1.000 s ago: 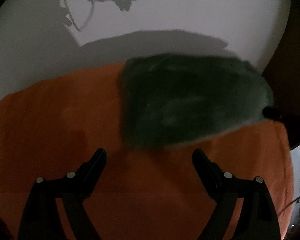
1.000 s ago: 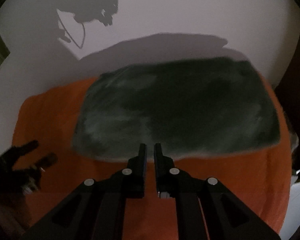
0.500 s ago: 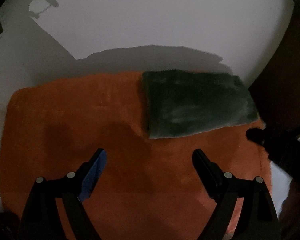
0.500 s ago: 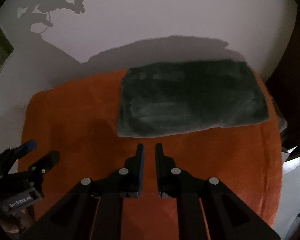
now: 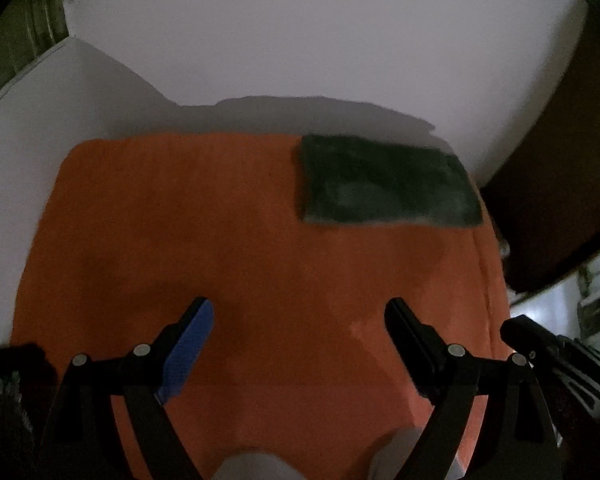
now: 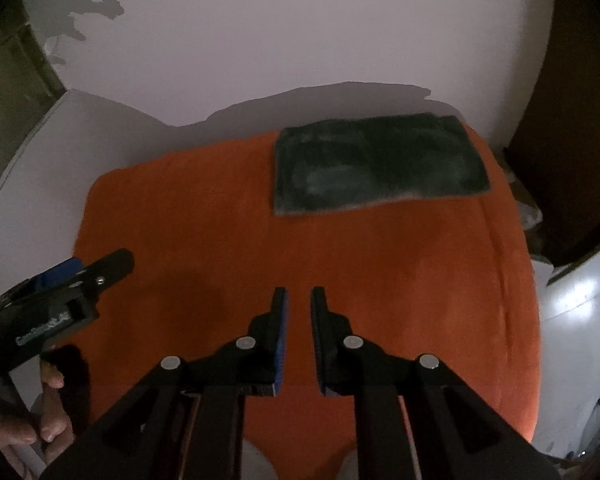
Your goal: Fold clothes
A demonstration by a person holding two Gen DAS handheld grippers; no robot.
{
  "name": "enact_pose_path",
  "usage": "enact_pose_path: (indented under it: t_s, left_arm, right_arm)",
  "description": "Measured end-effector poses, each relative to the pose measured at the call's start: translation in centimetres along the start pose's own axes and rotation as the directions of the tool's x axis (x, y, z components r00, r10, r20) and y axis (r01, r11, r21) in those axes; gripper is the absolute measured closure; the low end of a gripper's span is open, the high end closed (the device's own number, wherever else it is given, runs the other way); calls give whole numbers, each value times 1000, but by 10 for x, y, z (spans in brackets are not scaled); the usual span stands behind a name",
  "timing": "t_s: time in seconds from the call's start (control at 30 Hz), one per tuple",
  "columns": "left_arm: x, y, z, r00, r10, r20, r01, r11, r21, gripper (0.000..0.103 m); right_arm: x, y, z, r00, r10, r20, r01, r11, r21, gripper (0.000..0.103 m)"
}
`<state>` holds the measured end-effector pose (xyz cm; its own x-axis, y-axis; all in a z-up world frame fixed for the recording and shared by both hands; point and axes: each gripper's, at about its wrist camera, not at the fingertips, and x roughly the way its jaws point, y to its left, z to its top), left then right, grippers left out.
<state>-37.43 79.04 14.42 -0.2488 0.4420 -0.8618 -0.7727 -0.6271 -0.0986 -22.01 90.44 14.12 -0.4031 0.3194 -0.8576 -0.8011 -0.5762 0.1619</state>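
Observation:
A dark green folded cloth (image 5: 384, 184) (image 6: 376, 164) lies flat at the far right corner of an orange fleece blanket (image 5: 228, 240) (image 6: 204, 220) that covers the surface. My left gripper (image 5: 299, 306) hangs open and wide above the blanket's near part, with nothing between its fingers. My right gripper (image 6: 299, 292) is shut down to a thin gap and holds nothing; it hovers well short of the green cloth. The left gripper (image 6: 100, 268) also shows at the left edge of the right wrist view, and the right gripper's tip (image 5: 516, 328) at the right edge of the left wrist view.
A pale wall (image 5: 300, 40) rises right behind the blanket. Dark brown furniture (image 5: 560, 160) stands at the far right. A person's hand (image 6: 48, 400) holds the left gripper's handle at the lower left. The room is dim.
Both grippers have drawn back and upward from the green cloth, which now looks smaller and farther off. More of the orange blanket shows. The jaws stand as before.

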Motion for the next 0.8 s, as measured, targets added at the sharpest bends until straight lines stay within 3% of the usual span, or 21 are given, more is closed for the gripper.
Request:
enact_pose_path:
  t_s: [0.17,0.3,0.37,0.47,0.53,0.57,0.6,0.8]
  left_arm:
    - [-48,-35,-51,998,58,29,-59,997,46,11]
    - [-68,-53,-78,998,43,53,-45,998,51,9]
    - [-71,-55,-85,997,49,58,-51,998,38,7]
    - [-60,-56,-87,999,24,48,-24,1000,16,6]
    - [-44,-58,-84,999,17,46,-18,1000,6,6]
    - [-35,-61,-81,999,30,35,-31,1000,6,6]
    - [-25,-62,-79,998,41,39,-41,999,8,6]
    - [22,-69,-66,993,88,82,-92,995,43,6]
  right_arm:
    - [-52,-8,-51,999,16,40,-14,999,-34,92]
    - [-75,-26,-74,997,12,76,-10,1000,-24,82]
    - [-80,-34,-81,997,15,78,-14,1000,-9,82]
    - [-80,-43,-86,998,18,67,-18,1000,-6,82]
    - [-72,-46,-84,998,9,61,-9,1000,-11,69]
    - [-67,-47,-82,998,6,58,-5,1000,-14,51]
    - [-59,-48,-79,998,3,58,-2,1000,-17,48]
    - [-20,-44,-67,996,-10,84,15,998,-55,48]
